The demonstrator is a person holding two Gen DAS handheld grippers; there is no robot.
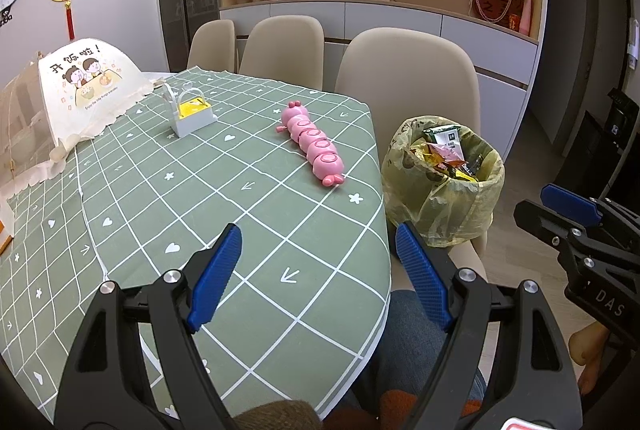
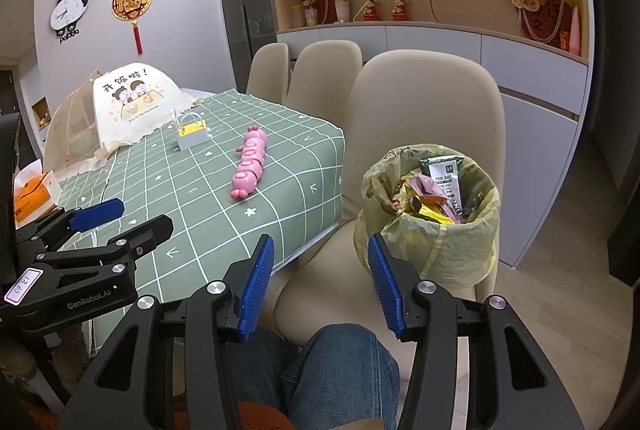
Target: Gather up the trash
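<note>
at nine o'clock the table (image 1: pixel 120 189) bears only a food cover (image 1: pixel 80 77), a small holder (image 1: pixel 192 113) and a pink toy (image 1: pixel 316 145), both tongs, left gripper (image 1: pixel 320 278) and right gripper (image 2: pixel 320 282), gape empty, and wrappers already fill the bin (image 1: pixel 444 181) at three o'clock, so collecting looks about done.

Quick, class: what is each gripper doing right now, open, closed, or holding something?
Left gripper: jaws open, holding nothing, over the table edge.
Right gripper: jaws open, holding nothing, near the trash bin.
</note>
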